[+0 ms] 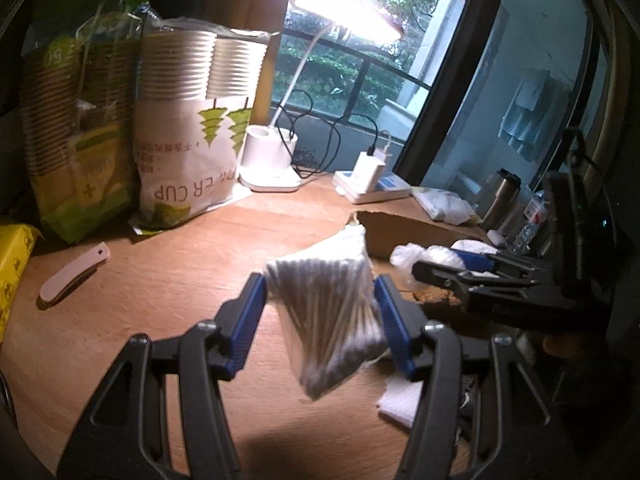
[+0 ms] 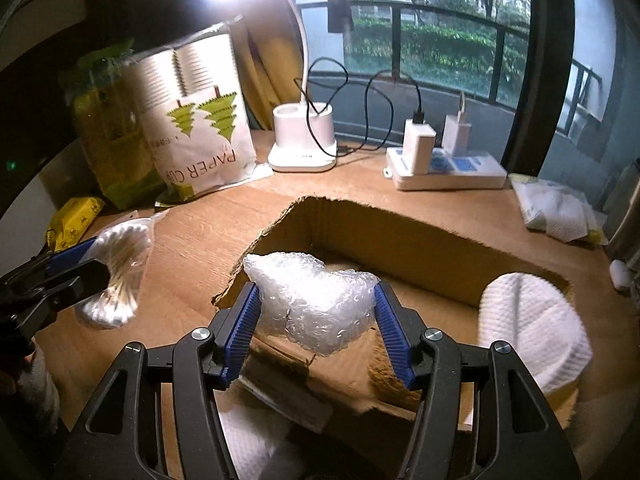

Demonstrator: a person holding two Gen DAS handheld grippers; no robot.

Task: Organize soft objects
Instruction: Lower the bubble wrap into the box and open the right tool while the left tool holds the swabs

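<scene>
My left gripper [image 1: 320, 316] is shut on a clear bag of cotton swabs [image 1: 328, 312] and holds it above the wooden desk [image 1: 160, 280]; the bag also shows in the right wrist view [image 2: 120, 276]. My right gripper [image 2: 316, 320] is shut on a wad of bubble wrap [image 2: 316, 300] and holds it over the near wall of an open cardboard box [image 2: 360, 236]. A white folded cloth [image 2: 528, 328] lies in the box's right corner. The right gripper with the bubble wrap [image 1: 420, 256] shows in the left wrist view, right of the swab bag.
Two paper cup packs [image 1: 192, 120] and a green bag [image 1: 76, 120] stand at the back left. A desk lamp base [image 2: 302, 140] and a power strip with chargers [image 2: 448, 168] sit by the window. A folding knife [image 1: 74, 276] and a yellow pack [image 1: 12, 264] lie left. Tissues [image 2: 556, 208] lie right.
</scene>
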